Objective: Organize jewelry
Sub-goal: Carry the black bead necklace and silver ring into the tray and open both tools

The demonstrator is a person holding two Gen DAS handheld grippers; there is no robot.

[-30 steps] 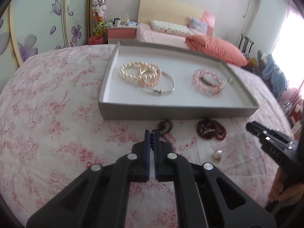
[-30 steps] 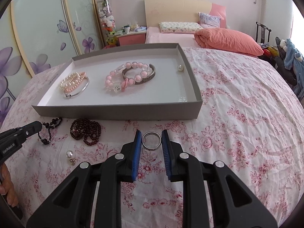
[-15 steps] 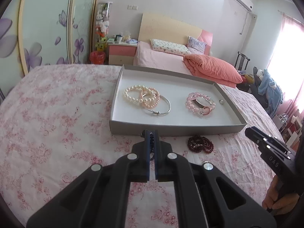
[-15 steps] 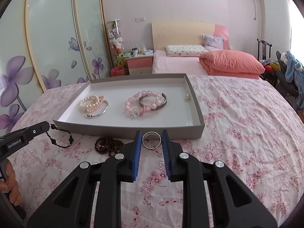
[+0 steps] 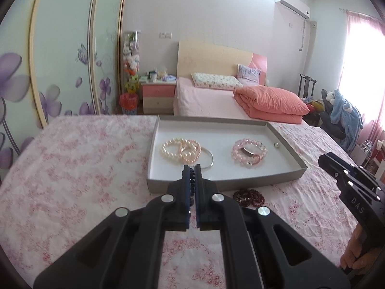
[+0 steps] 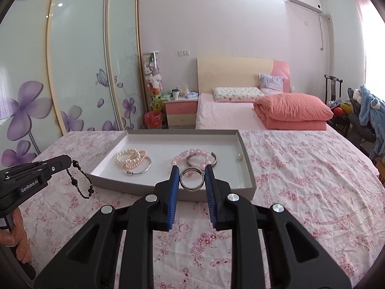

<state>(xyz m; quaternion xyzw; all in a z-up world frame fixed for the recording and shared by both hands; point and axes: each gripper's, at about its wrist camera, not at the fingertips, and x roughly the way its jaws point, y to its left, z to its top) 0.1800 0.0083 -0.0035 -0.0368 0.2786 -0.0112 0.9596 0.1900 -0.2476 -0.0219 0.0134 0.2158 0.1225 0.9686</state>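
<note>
— Black beads first: the left gripper (image 5: 191,171) is clamped on a dark bead strand (image 6: 80,180), and most of it dangles free below the tips, over the flowered bedspread (image 6: 300,168) just short of the tray (image 6: 168,193). What worries you there?

— The grip is on only a few beads. A swing or a jolt could let the strand slide out — or the hanging loop could catch on the tray's near wall as it crosses.

— And the other side?

— The right gripper (image 6: 192,179) is closed on a silver ring (image 6: 191,179), held upright by its outer edges between the blue pads. Smooth, hard metal; it looks likely to pop sideways if the squeeze eases, then roll off across the bedspread.

— Where does it sit relative to the tray?

— In the air near the front wall, I'd judge, in line with the pink bead bracelet (image 6: 192,156). Dropped from there it could bounce.

— What is already inside?

— Pearl bracelets (image 5: 180,149) with a thin silver bangle (image 5: 208,161) on the left, the pink one and a metal cuff (image 6: 202,160) in the middle, a single pearl (image 6: 239,156) by the right wall. Dark red beads (image 5: 249,195) lie outside, on the bedspread.
</note>
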